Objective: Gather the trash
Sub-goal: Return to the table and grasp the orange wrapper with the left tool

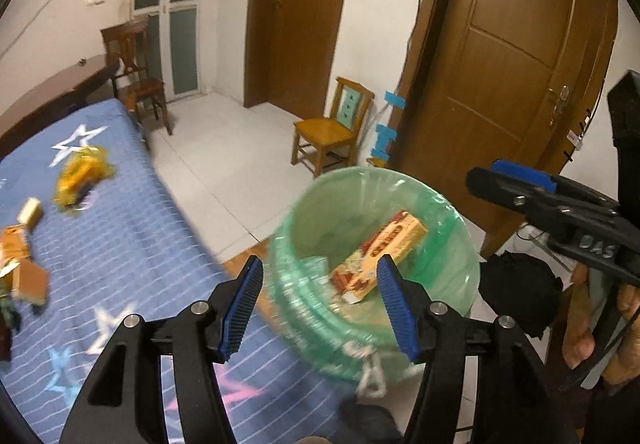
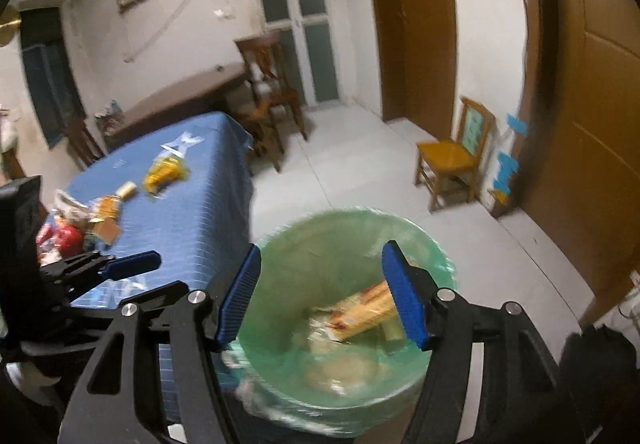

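A bin lined with a green bag (image 1: 440,212) stands beside the blue star-patterned table (image 1: 132,228); it also shows in the right wrist view (image 2: 320,244). An orange carton (image 1: 384,256) and wrappers lie inside it, also seen from the right wrist (image 2: 364,308). My left gripper (image 1: 320,308) is open and empty over the bin's near rim. My right gripper (image 2: 320,292) is open and empty above the bin; it shows at the right of the left wrist view (image 1: 516,184). On the table lie a yellow wrapper (image 1: 82,176), a small beige block (image 1: 32,212) and orange cartons (image 1: 24,264).
A small yellow chair (image 1: 332,132) stands by the wall near a brown door (image 1: 512,64). A dark wooden chair (image 1: 136,72) and a dark table (image 1: 52,92) stand past the blue table. A black bag (image 1: 520,292) lies on the floor by the bin.
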`<action>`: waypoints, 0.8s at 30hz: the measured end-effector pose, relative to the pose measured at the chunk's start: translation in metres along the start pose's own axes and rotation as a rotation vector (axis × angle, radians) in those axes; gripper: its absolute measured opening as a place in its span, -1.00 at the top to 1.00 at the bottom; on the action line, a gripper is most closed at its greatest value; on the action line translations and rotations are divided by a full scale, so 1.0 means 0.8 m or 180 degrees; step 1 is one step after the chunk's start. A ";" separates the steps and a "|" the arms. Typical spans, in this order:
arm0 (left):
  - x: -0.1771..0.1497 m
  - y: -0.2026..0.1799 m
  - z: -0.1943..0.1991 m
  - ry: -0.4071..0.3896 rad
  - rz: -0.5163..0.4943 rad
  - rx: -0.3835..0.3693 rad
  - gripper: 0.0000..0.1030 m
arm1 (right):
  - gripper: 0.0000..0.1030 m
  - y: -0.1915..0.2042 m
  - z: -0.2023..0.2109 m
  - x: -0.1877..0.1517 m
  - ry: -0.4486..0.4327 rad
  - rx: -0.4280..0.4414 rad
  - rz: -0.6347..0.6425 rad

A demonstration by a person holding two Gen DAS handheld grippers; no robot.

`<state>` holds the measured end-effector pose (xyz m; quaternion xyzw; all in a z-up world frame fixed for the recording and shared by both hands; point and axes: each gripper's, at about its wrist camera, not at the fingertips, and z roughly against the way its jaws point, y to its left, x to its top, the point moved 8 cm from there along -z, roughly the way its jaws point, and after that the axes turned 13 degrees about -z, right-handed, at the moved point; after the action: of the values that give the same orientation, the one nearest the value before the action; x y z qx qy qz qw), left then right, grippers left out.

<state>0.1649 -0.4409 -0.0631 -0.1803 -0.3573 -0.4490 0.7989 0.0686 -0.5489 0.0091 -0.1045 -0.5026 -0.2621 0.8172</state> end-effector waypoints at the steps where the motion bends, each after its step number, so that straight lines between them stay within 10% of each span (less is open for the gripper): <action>1: -0.005 0.008 0.012 -0.0017 0.0019 0.0039 -0.18 | -0.24 0.015 0.007 -0.004 -0.0053 0.0082 0.0033; 10: -0.126 0.178 0.152 -0.0043 0.0460 0.0724 -0.18 | -0.30 0.138 0.008 -0.050 0.0041 0.0716 0.0420; 18: -0.316 0.372 0.303 0.0077 0.1460 0.1576 -0.06 | -0.30 0.225 -0.028 -0.101 0.0364 0.1002 0.0663; 24: -0.394 0.436 0.329 0.0113 0.1869 0.1585 0.10 | -0.30 0.302 -0.050 -0.137 0.0618 0.1235 0.0902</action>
<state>0.2445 0.0902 -0.1036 -0.0676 -0.3746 -0.1036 0.9189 0.1890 -0.3278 -0.0838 0.0105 -0.4430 -0.0525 0.8949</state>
